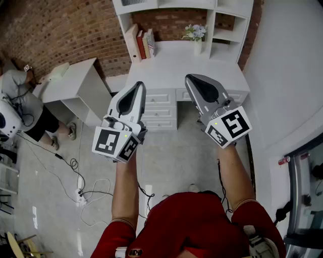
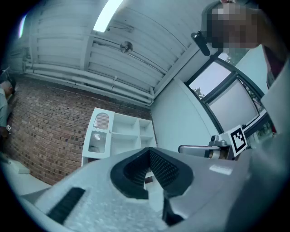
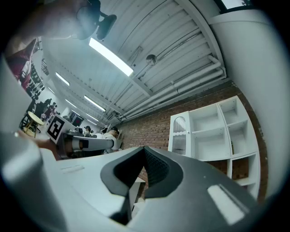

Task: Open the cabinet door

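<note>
Left gripper view shows the cabinet door (image 2: 100, 131) as a tall upright grilled panel at the left end of the white hutch (image 2: 129, 136), up and left of the jaw tips and well apart from them. Head view has the left gripper (image 1: 139, 85) and right gripper (image 1: 190, 77) both closed on nothing, side by side short of the desk (image 1: 181, 63); the left looks nearer the door's side.

Shelf unit (image 1: 234, 7) top cropped, book spines (image 1: 143, 44) illegible
</note>
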